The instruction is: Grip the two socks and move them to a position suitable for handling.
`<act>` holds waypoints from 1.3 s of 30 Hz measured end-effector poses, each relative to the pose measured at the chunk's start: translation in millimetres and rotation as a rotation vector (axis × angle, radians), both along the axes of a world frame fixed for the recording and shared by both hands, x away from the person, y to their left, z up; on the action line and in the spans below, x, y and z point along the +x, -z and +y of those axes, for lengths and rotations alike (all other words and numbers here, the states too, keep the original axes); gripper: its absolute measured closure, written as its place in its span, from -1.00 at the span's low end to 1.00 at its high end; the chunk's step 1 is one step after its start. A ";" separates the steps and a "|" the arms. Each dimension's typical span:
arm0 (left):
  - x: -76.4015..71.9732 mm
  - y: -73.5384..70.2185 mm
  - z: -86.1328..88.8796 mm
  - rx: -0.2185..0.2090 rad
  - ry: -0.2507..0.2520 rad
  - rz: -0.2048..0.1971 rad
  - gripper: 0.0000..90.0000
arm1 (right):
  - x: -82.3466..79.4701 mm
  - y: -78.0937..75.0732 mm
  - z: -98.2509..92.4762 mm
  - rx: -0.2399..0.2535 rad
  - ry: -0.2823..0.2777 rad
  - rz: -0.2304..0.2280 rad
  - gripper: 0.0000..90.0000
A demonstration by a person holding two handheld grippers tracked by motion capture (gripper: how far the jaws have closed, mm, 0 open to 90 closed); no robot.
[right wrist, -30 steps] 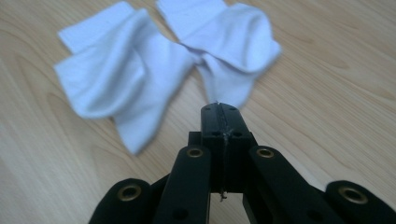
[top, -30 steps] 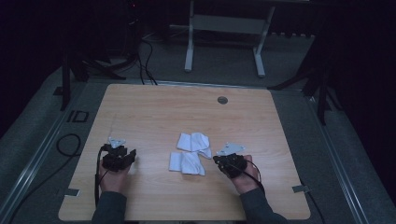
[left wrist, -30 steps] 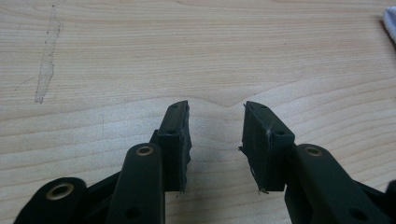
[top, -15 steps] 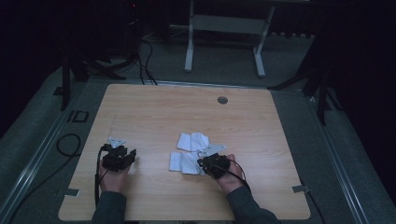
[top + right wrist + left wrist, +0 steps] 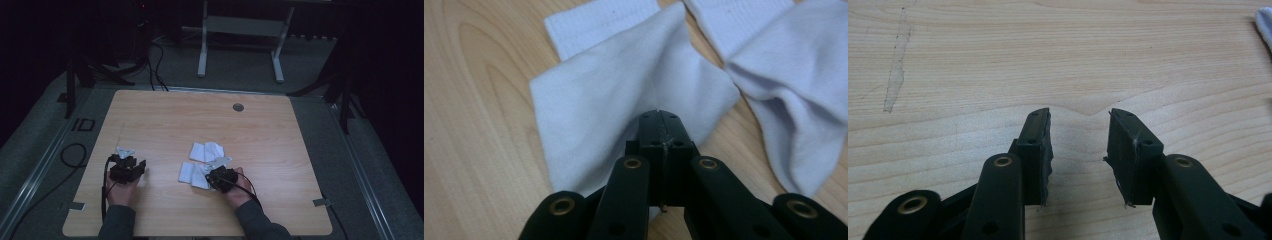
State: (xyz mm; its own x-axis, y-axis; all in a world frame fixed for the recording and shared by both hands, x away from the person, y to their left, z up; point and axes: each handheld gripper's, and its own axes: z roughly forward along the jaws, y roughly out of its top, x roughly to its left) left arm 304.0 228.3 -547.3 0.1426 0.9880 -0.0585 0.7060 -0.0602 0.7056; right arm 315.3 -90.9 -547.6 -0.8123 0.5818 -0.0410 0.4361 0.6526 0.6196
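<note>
Since a second ago the right gripper [image 5: 216,176] has slid leftward across the wooden table [image 5: 165,115] onto the near white sock [image 5: 614,100]; its jaws are pinched tight together on a raised fold of that sock, seen up close in the right gripper view; a second white sock [image 5: 784,65] lies just beside it, the two touching; the left gripper [image 5: 1079,137] has kept its place over bare wood near the table's left side, jaws partly apart with nothing between them.

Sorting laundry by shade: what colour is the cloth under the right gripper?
White, plain, with a stitched hem; the cloth shows best in the right gripper view.
</note>
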 end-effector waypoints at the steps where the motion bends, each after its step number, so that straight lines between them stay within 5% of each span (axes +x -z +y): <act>1: -0.2 -0.1 -0.5 0.001 0.000 0.001 0.36 | -1.1 0.1 0.8 -0.001 -0.006 0.000 0.99; 9: -0.2 -0.1 -0.8 0.002 0.001 0.001 0.36 | -10.5 1.4 8.3 0.006 -0.058 -0.008 1.00; 20: -0.7 -0.4 -2.6 0.000 0.007 0.000 0.36 | -14.8 1.3 11.2 0.005 -0.061 -0.006 0.98; 24: -1.5 -1.6 -4.8 0.002 0.019 -0.001 0.36 | -14.1 -1.2 10.6 0.002 -0.056 -0.017 0.76; 34: -5.8 -7.5 -15.5 -0.020 0.066 -0.017 0.36 | -15.2 -19.4 13.6 0.034 -0.060 -0.040 0.65; 39: -9.8 -12.3 -30.6 -0.029 0.127 -0.026 0.37 | -16.6 -21.4 15.1 0.035 -0.065 -0.046 0.64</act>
State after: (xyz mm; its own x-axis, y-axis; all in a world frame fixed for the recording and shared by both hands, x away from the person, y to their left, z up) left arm 294.2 197.7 -535.0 0.2684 0.9598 -0.0817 0.6756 -0.1270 0.7263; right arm 298.7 -75.8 -526.2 -0.8459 0.5301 -0.0594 0.3645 0.6557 0.6612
